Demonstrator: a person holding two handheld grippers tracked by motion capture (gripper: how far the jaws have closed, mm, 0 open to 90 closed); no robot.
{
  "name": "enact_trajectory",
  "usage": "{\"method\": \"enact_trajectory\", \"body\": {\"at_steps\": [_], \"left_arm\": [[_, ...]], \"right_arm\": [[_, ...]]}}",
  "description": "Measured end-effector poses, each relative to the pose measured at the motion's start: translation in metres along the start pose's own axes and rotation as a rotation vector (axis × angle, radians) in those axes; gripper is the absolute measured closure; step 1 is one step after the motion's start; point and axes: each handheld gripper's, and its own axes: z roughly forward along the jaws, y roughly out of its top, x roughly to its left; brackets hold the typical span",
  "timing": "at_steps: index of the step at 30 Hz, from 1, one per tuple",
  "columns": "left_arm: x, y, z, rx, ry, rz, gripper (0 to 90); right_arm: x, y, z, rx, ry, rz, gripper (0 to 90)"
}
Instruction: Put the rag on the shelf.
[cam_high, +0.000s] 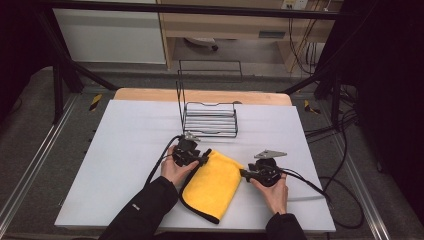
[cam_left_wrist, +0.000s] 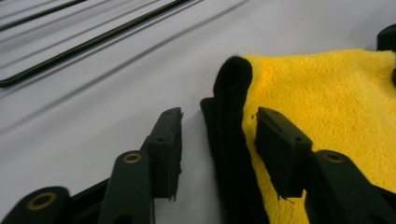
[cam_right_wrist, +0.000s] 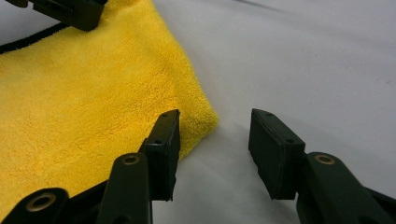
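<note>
Two grippers: one in each of my hands, both low over the table at the cloth.
Rack: black wire rack stands behind the cloth on the table, nothing in it that I can see.
Cloth: folded yellow cloth with a black edge lies flat on the table between my hands.
Left gripper: my left gripper sits at the cloth's far left corner; its fingers stand partly open, the black edge between them, pads not pressing on it.
Right gripper: my right gripper points at the cloth's right corner; its fingers stand partly open, one over the yellow pile, one over bare table, gripping nothing.
Hands: both forearms come in from the near edge in dark sleeves.
Table: white table, wooden strip at its far edge.
Room: grey floor, black frame bars, cables at the right.
</note>
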Motion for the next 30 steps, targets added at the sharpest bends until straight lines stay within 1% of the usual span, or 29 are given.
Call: {"method": "enact_trajectory", "body": {"at_steps": [1,2,3,4,5,6,7,8,10,13,14,15,17,18,19,20,22,23,24,25,26,27,28,29,30], "left_arm": [[0.001,0.0,0.002,-0.002,-0.014,-0.002,56.0],[0.001,0.0,0.002,-0.002,-0.014,-0.002,58.2],[0.001,-0.001,0.003,0.001,-0.026,-0.002,60.2],[0.0,-0.001,0.005,-0.002,-0.033,-0.002,60.7],[0.0,-0.001,0.005,-0.002,-0.033,-0.002,62.5],[0.0,-0.002,0.005,-0.002,-0.043,0.0,64.7],[0.001,-0.002,0.005,-0.001,-0.05,-0.004,67.2],[0.002,-0.002,0.004,0.007,-0.064,-0.023,71.0],[0.002,-0.001,0.002,0.009,-0.069,-0.026,76.0],[0.003,-0.002,-0.001,0.004,-0.07,-0.031,79.3],[0.003,-0.003,-0.004,-0.004,-0.064,-0.04,79.8],[0.005,-0.007,-0.012,-0.02,-0.051,-0.042,80.0],[0.009,-0.013,-0.023,-0.039,-0.039,-0.057,80.1],[0.01,-0.017,-0.029,-0.049,-0.033,-0.071,80.1],[0.01,-0.017,-0.029,-0.049,-0.033,-0.071,80.1],[0.013,-0.025,-0.04,-0.065,-0.005,-0.089,80.1],[0.014,-0.034,-0.049,-0.078,0.025,-0.097,80.0],[0.014,-0.034,-0.049,-0.078,0.025,-0.097,79.9],[0.014,-0.041,-0.052,-0.09,0.054,-0.102,79.7],[0.014,-0.044,-0.052,-0.097,0.065,-0.099,79.5],[0.014,-0.044,-0.052,-0.097,0.065,-0.099,79.1],[0.014,-0.047,-0.051,-0.103,0.072,-0.098,78.7],[0.015,-0.049,-0.047,-0.103,0.082,-0.08,77.9],[0.015,-0.049,-0.047,-0.103,0.082,-0.08,76.4],[0.016,-0.047,-0.046,-0.099,0.085,-0.069,74.3]], "right_arm": [[0.0,0.0,0.001,0.005,0.003,0.008,56.1],[0.0,0.0,0.001,0.005,0.003,0.008,56.1],[0.001,0.0,0.003,0.01,0.006,0.019,58.1],[0.001,0.0,0.003,0.012,0.014,0.025,60.6],[0.001,0.0,0.003,0.012,0.022,0.03,62.5],[0.001,0.0,0.004,0.013,0.03,0.034,65.6],[0.001,0.0,0.004,0.013,0.03,0.034,65.6],[0.001,0.001,0.004,0.023,0.067,0.052,74.4],[0.0,0.002,0.004,0.025,0.082,0.057,81.1],[-0.002,0.005,0.005,0.028,0.1,0.063,84.1],[-0.002,0.007,0.005,0.023,0.099,0.057,84.4],[-0.001,0.01,0.006,0.016,0.101,0.05,84.6],[0.002,0.017,0.009,0.0,0.097,0.011,84.6],[0.004,0.022,0.012,-0.009,0.098,-0.01,84.6],[0.006,0.026,0.015,-0.017,0.1,-0.025,84.6],[0.008,0.031,0.019,-0.027,0.107,-0.042,84.6],[0.013,0.04,0.028,-0.035,0.115,-0.066,84.4],[0.015,0.044,0.034,-0.033,0.115,-0.081,84.4],[0.018,0.047,0.039,-0.026,0.114,-0.093,84.1],[0.019,0.049,0.045,-0.017,0.109,-0.106,83.7],[0.019,0.049,0.045,-0.017,0.109,-0.106,83.7],[0.02,0.05,0.053,0.001,0.098,-0.122,81.6],[0.02,0.049,0.055,-0.007,0.095,-0.123,79.9],[0.02,0.048,0.053,-0.013,0.088,-0.129,77.1],[0.02,0.048,0.051,-0.022,0.075,-0.139,71.7]]}}
